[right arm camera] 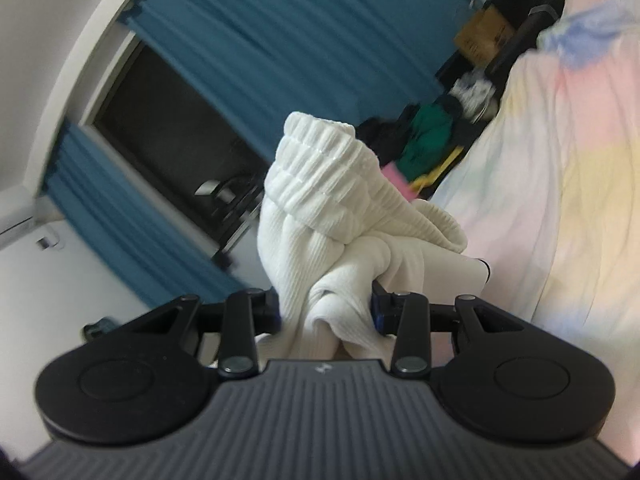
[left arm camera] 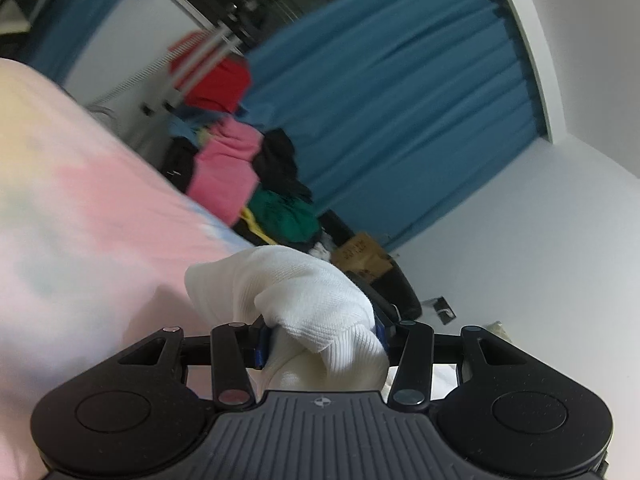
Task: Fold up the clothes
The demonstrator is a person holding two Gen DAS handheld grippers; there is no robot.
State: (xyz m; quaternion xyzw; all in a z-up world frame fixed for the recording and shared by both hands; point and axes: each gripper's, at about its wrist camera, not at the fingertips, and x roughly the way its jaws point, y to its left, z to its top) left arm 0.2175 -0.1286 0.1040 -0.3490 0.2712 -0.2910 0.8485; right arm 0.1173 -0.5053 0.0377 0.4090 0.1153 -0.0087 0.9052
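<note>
A white ribbed garment is bunched between the fingers of my left gripper, which is shut on it. The same kind of white ribbed cloth stands up in a thick fold from my right gripper, which is shut on it too. Both grippers hold the cloth up off the pastel tie-dye sheet, which also shows in the right wrist view. The blue pads are mostly hidden by the cloth.
A heap of clothes, pink, red, black and green, lies beyond the sheet. Blue curtains and a white wall are behind. A cardboard box sits near a dark chair.
</note>
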